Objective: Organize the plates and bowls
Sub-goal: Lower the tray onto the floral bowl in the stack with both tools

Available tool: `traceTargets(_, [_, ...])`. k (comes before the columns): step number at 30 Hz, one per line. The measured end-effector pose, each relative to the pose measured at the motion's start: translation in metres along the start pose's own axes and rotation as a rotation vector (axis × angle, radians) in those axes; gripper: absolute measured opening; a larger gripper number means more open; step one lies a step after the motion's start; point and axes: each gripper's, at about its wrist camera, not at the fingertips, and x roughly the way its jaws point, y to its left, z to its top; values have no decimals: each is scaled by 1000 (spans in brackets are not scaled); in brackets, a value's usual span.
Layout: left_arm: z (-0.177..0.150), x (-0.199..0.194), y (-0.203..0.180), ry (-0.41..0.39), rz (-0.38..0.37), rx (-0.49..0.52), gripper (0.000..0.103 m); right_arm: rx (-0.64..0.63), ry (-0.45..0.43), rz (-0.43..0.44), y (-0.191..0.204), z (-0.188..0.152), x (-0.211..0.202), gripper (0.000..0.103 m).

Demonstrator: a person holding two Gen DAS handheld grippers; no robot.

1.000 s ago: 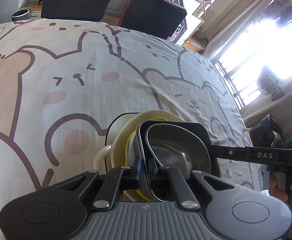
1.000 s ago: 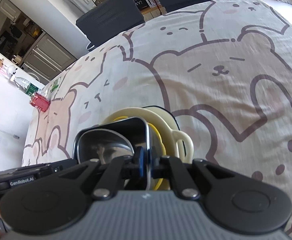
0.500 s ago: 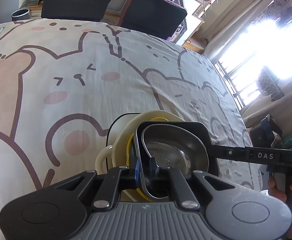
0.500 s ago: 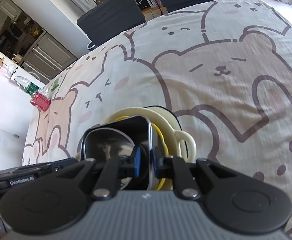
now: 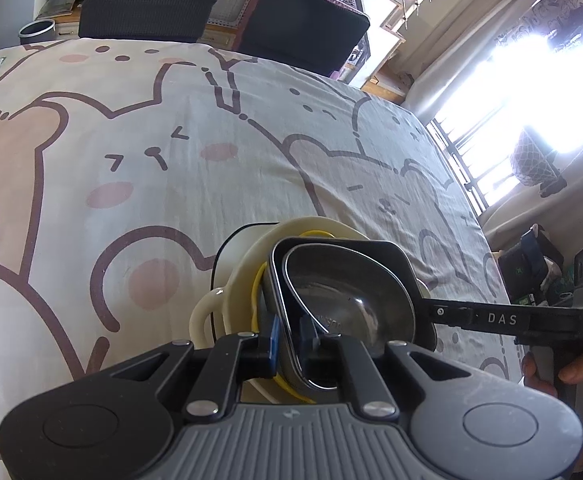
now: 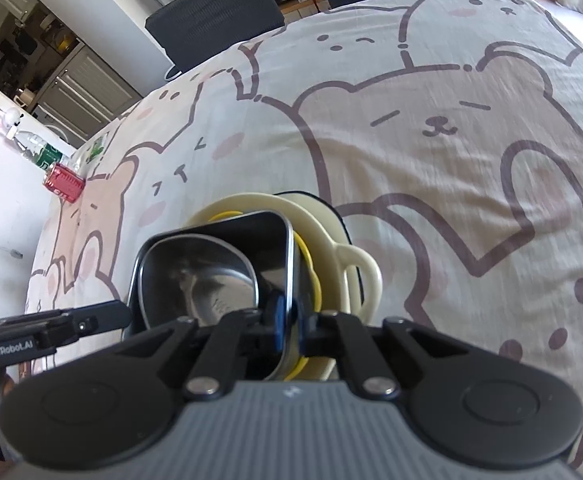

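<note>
Left gripper [image 5: 289,346] clamped on the near rim of the black square dish [image 5: 387,256]; right gripper [image 6: 287,326], jaws just closing, pinching the opposite rim. Dish with steel bowl [image 5: 351,300] nested atop cream handled bowl [image 6: 351,264] on bear tablecloth [image 5: 171,160]. Probably seating the stack; next, releasing both sides evenly.

The right gripper [image 6: 287,326], jaws just closing, pinches the steel tray's [image 6: 211,268] rim above the cream bowl [image 6: 331,236].
</note>
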Motion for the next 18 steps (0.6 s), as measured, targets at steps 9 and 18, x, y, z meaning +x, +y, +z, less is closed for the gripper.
traceTargets(9, [-1, 0, 0, 1, 2, 3, 11, -16, 4, -10, 5, 0, -3, 12])
traceTargets(18, [-2, -2, 2, 2, 3, 2, 11, -66, 2, 8, 6, -13, -17, 16])
